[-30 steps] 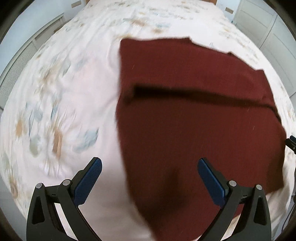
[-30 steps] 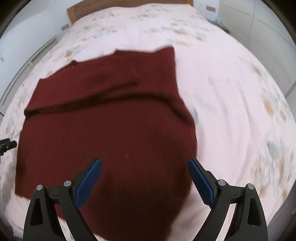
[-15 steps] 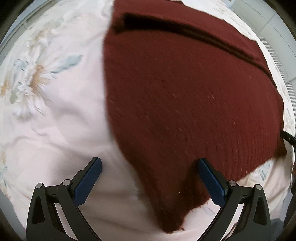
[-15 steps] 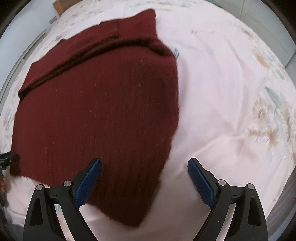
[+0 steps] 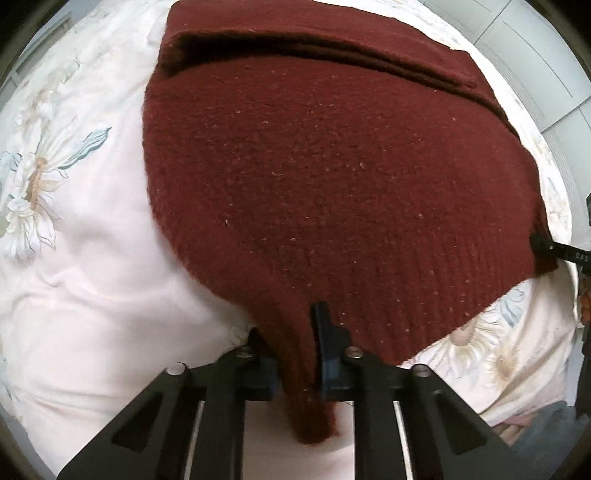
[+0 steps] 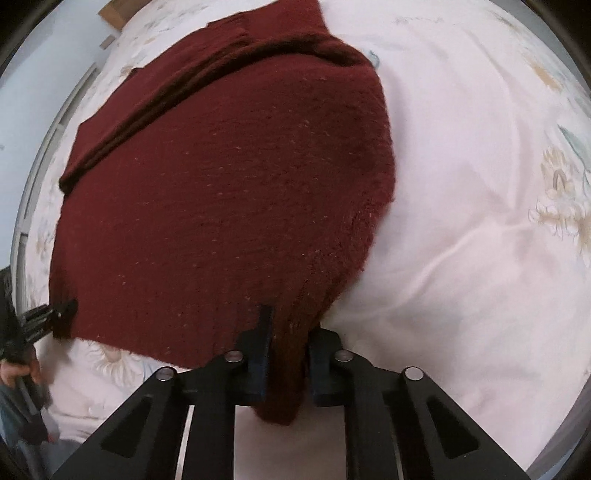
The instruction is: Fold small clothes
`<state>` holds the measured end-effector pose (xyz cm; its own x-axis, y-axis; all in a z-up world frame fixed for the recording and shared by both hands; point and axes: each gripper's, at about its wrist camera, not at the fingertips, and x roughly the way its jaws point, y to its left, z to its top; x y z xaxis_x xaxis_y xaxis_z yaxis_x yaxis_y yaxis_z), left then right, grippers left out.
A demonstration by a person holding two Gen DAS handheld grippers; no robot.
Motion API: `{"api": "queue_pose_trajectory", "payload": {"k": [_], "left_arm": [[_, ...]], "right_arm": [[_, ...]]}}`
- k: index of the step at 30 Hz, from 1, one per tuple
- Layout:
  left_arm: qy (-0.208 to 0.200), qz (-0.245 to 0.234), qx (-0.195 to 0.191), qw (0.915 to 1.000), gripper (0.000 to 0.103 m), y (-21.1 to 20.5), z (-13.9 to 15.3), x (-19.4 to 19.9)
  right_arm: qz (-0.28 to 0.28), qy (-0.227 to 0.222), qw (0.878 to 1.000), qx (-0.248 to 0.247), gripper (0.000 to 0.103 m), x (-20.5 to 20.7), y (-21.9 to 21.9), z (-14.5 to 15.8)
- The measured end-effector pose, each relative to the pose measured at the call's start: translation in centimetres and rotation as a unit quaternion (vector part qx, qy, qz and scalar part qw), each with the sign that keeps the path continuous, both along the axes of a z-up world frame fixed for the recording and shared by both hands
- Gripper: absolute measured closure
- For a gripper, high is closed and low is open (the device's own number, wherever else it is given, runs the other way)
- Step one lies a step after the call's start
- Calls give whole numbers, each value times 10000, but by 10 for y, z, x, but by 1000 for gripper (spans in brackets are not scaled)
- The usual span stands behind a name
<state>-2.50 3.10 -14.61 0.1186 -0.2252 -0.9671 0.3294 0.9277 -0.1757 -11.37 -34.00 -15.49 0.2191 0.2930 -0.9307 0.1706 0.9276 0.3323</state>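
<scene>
Since the earlier frames, both sets of jaws, then spread wide above the cloth, have been brought down and pressed together on the near hem of the dark red knitted garment (image 5: pixel 332 177), which has stayed flat on the bed. The garment is spread over the floral bedsheet (image 5: pixel 85 280), with a folded band lying across its far portion in both views. Ribbing is noted along the near hem.

The left gripper (image 5: pixel 295 350) is seen pinching the garment's near corner at the left side; a fold of knit is gathered between the blue pads, and a short tail of cloth hangs out below them toward the camera. The right gripper (image 6: pixel 286 354) is seen pinching the opposite near corner in the same manner, with a bunched fold between its pads and a tail protruding below. Both grippers are pointed steeply downward at the bed.

From the left wrist view, the tip of the right gripper is observed at the garment's far right corner, at the picture's edge. From the right wrist view, the left gripper is observed at the lower left corner, with a hand (image 6: pixel 16 371) on its handle.

White cupboard doors (image 5: pixel 535 48) are noted beyond the bed, and a wooden headboard (image 6: pixel 114 13) at its far end.
</scene>
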Motion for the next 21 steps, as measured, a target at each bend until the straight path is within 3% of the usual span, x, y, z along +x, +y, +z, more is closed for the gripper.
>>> {"api": "queue_pose_trajectory", "payload": {"k": [4, 9, 21], "left_arm": [[-20, -60, -196, 9998, 93, 1, 14, 3], [-242, 63, -522, 9983, 93, 6, 55, 18], [-823, 583, -1056, 9893, 93, 45, 121, 62]], "right_arm": [[82, -238, 9996, 125, 90, 5, 5, 20], [104, -618, 9979, 140, 91, 10, 2, 52], [-205, -1678, 9856, 52, 91, 67, -14, 115]]}}
